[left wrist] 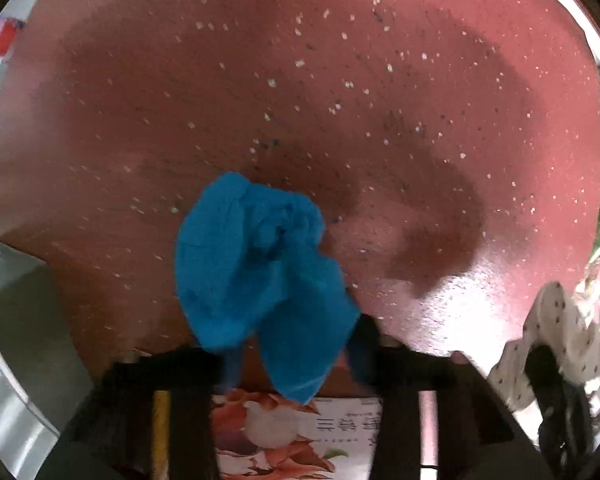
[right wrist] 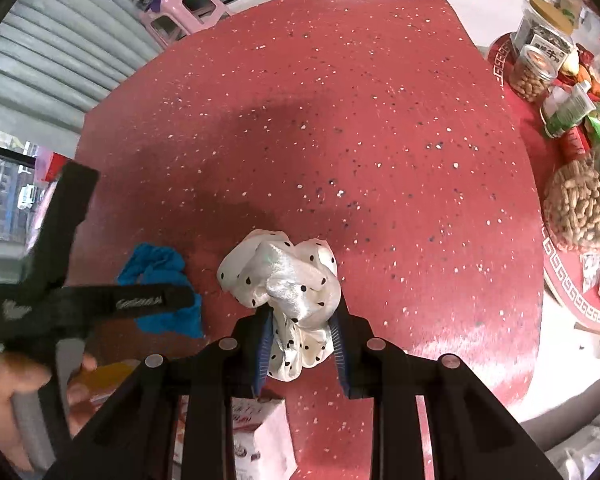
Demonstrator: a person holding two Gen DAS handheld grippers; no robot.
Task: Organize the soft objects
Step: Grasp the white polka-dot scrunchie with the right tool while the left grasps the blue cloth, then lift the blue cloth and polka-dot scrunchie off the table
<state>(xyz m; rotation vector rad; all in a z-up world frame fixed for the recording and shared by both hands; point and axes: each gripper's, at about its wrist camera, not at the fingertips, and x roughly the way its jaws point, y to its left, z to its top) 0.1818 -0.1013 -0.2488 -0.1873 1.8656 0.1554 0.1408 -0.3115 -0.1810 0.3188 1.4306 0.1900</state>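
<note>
red speckled counter (right wrist: 340, 120), white flecks all over, broad shadows across its middle.

left gripper (left wrist: 296, 344): pointed steeply down, jaws narrow, pads pinching a blue scrunchie (left wrist: 256, 264). the scrunchie bunches out beyond the fingertips in crumpled folds, one lobe drooping back between the fingers; whether it touches the counter i cannot tell. the frame is motion-blurred at the fingers. in the right wrist view the same scrunchie (right wrist: 160, 272) shows on the left, partly behind the black body of the left gripper, a hand (right wrist: 4, 400) around its grey handle.

right gripper (right wrist: 300, 340): also angled down, jaws narrow, blue-edged pads clamped on a white satin scrunchie with black dots (right wrist: 284, 284). most of the fabric puffs out past the fingertips, a tail hangs back between the fingers. in the left wrist view it sits at the near right edge (left wrist: 552, 332).

the two scrunchies are near each other, blue left, white right, apart.

near edge, under both grippers: a printed carton (left wrist: 300, 432) with a food picture.

far right: round red tray with white fret border (right wrist: 572, 292), carrying a bag of peanuts (right wrist: 580, 208), a jar of nuts (right wrist: 536, 68), assorted snack packets.

far left: pink plastic stool (right wrist: 184, 8), off the counter.
</note>
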